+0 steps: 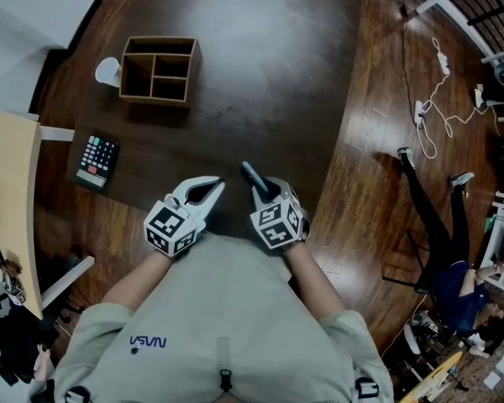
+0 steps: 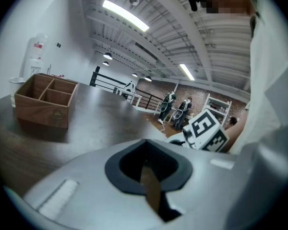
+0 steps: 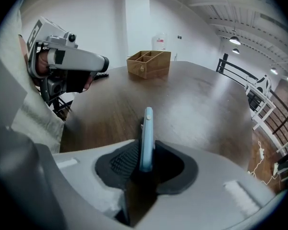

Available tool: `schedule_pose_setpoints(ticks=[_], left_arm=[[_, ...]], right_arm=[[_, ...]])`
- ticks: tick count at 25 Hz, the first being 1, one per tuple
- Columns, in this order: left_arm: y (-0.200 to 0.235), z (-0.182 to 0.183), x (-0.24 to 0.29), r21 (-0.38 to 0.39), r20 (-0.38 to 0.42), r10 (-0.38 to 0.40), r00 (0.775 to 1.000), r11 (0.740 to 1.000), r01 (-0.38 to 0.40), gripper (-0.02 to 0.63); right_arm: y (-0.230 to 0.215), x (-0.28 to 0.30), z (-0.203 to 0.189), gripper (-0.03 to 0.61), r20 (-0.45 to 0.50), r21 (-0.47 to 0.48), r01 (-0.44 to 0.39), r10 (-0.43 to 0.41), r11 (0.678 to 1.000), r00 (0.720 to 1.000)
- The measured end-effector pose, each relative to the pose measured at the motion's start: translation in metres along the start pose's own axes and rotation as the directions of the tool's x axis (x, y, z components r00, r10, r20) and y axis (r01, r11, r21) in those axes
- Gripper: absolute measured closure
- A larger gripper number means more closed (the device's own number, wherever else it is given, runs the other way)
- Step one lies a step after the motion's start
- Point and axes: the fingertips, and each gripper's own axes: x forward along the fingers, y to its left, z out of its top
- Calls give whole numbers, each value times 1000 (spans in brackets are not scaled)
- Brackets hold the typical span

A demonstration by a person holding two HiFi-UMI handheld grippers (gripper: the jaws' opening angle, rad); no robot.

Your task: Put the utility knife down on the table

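Note:
The blue utility knife (image 1: 252, 175) pokes forward out of my right gripper (image 1: 265, 189), low over the dark wooden table (image 1: 269, 74) near its front edge. In the right gripper view the knife (image 3: 147, 128) stands on edge between the jaws. It leans on one pad, and a sliver of the ribbed pad (image 3: 124, 161) shows free beside it, so the right gripper (image 3: 145, 143) looks open around it. My left gripper (image 1: 216, 185) hovers just to the left, jaws shut with nothing in them, tips meeting (image 2: 145, 141).
A wooden compartment box (image 1: 160, 70) stands at the far left of the table, a white cup (image 1: 107, 71) beside it. A calculator (image 1: 97, 159) lies near the left edge. On the floor to the right are cables (image 1: 437, 99) and a person (image 1: 441, 233).

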Motion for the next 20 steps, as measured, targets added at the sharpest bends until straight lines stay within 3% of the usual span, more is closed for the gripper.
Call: schedule_pose_setpoints(ticks=[10,20], left_arm=[[-1,4,8,16,-3,-43,999,999,43,612],[3,11,-4,17,32,-85,996,996,84,612]], right_arm=[[-20,-11,-5,449,30,77,61,-64,995,997],[-24,-52,14,448,178,231,150,-193,961,965]])
